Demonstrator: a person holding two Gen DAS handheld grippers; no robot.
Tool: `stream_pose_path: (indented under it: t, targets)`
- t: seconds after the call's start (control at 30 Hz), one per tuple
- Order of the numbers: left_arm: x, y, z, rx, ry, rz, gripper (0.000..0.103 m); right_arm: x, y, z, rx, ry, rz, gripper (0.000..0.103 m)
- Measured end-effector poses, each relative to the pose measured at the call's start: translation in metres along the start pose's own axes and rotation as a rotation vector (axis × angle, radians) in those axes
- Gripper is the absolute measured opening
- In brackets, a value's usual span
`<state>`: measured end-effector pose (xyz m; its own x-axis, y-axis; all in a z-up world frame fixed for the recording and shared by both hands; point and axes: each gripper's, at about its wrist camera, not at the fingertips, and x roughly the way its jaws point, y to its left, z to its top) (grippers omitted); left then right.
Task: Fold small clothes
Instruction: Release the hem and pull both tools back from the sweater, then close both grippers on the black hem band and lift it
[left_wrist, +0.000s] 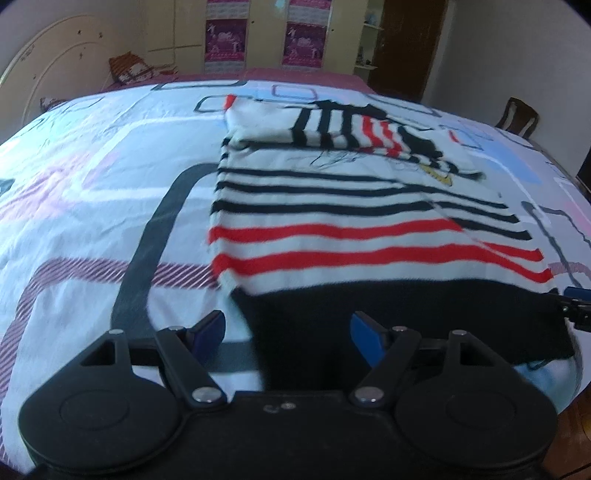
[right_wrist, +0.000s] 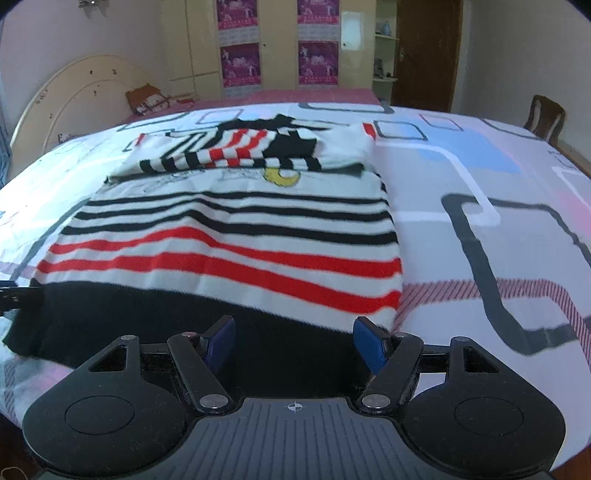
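Note:
A small knitted sweater (left_wrist: 351, 206) with black and red stripes and a black hem lies flat on the bed; its sleeves are folded across the upper part. It also shows in the right wrist view (right_wrist: 229, 236). My left gripper (left_wrist: 288, 332) is open, its blue pads either side of the hem's left corner. My right gripper (right_wrist: 293, 338) is open over the hem's right corner. The right gripper's tip shows at the left view's right edge (left_wrist: 576, 299). The left gripper's tip shows at the right view's left edge (right_wrist: 14, 295).
The bed sheet (left_wrist: 92, 192) is white with grey, pink and blue outlined rectangles. A headboard (right_wrist: 66, 96) and a cushion (right_wrist: 147, 98) lie far left. Wardrobes (right_wrist: 280, 44) stand behind, and a wooden chair (right_wrist: 546, 116) stands at the right.

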<state>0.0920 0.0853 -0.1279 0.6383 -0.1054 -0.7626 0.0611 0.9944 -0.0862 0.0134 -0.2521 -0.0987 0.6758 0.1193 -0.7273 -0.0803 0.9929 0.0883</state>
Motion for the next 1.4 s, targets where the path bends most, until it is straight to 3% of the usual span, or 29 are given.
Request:
stream_pose_path:
  t: [0.3, 0.73, 0.77, 0.8, 0.83, 0.93, 1.0, 1.07, 1.17, 1.2, 1.4]
  targets:
    - [0.004, 0.015, -0.013, -0.081, 0.034, -0.014, 0.072, -0.002, -0.018, -0.015, 0.046, 0.024, -0.035, 0.070]
    - [0.016, 0.008, -0.014, -0.040, 0.038, -0.102, 0.045, -0.002, -0.037, -0.029, 0.125, 0.029, -0.059, 0.069]
    - [0.017, 0.008, -0.013, -0.038, 0.038, -0.112, 0.041, -0.002, -0.037, -0.029, 0.131, 0.029, -0.046, 0.064]
    - [0.018, 0.008, -0.012, -0.037, 0.039, -0.119, 0.038, -0.001, -0.035, -0.028, 0.135, 0.034, -0.031, 0.042]
    - [0.019, 0.008, -0.012, -0.039, 0.041, -0.123, 0.033, 0.000, -0.035, -0.027, 0.144, 0.040, -0.016, 0.036]
    - [0.021, 0.008, -0.009, -0.047, 0.047, -0.141, 0.026, 0.003, -0.030, -0.025, 0.152, 0.043, -0.016, 0.035]
    - [0.023, 0.009, -0.007, -0.056, 0.056, -0.161, 0.021, 0.004, -0.029, -0.024, 0.160, 0.051, -0.003, 0.025]
    - [0.025, 0.010, -0.005, -0.064, 0.066, -0.189, 0.013, 0.005, -0.028, -0.024, 0.155, 0.058, 0.002, 0.022]
    - [0.025, 0.009, -0.004, -0.057, 0.061, -0.197, 0.011, 0.005, -0.029, -0.022, 0.167, 0.068, 0.022, 0.015]
    - [0.024, 0.010, -0.003, -0.061, 0.056, -0.203, 0.010, 0.004, -0.030, -0.021, 0.171, 0.069, 0.031, 0.005]
    - [0.007, 0.014, 0.014, -0.068, -0.012, -0.241, 0.010, -0.010, -0.025, -0.005, 0.147, 0.020, 0.073, 0.004]
